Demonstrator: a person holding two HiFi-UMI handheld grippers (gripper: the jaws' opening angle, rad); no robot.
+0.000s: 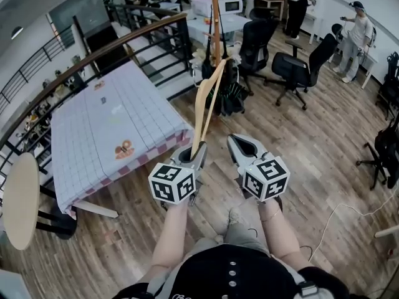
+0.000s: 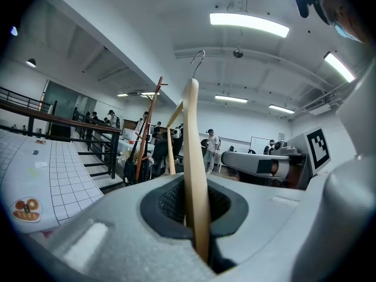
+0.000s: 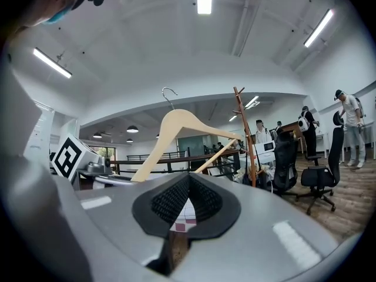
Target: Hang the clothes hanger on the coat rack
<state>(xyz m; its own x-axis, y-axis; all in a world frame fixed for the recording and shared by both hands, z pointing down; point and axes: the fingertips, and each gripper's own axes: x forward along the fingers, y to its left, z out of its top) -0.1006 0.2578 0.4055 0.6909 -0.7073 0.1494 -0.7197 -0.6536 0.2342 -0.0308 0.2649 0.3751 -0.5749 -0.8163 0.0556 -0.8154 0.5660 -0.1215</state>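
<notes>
Since the left gripper (image 1: pixel 198 148) is clamped on only one arm end of the wooden hanger (image 1: pixel 206 98), w/ the rest standing up and away from the jaws and the wire hook (image 2: pixel 198 60) at the far top, the grip has a long lever working against it. Any quick swing could, I judge, make the hanger pivot or slide btw the pads and drop to the floor (image 1: pixel 324 142). Right gripper (image 1: pixel 240 143) has its jaws together on nothing, just beside the left, so it gives no support if the hanger starts to tip. Coat rack (image 1: pixel 216 23) stands well apart, past the corner of the table (image 1: pixel 93 136) w/ the checked cloth, so the hanger is nowhere near a peg and the hang itself isn't begun. On the way over, the raised end could clip the table corner or the black chair (image 1: pixel 255 42) near the rack. Dark stuff is piled round the rack's base (image 1: pixel 232 95) (bags prob., can't tell), which may stop a close approach and force a stretched reach. At the rack, the small hook has to land over a thin peg; if it's turned edge-on or comes in too low it'll miss, or shove the slim pole & rock it
</notes>
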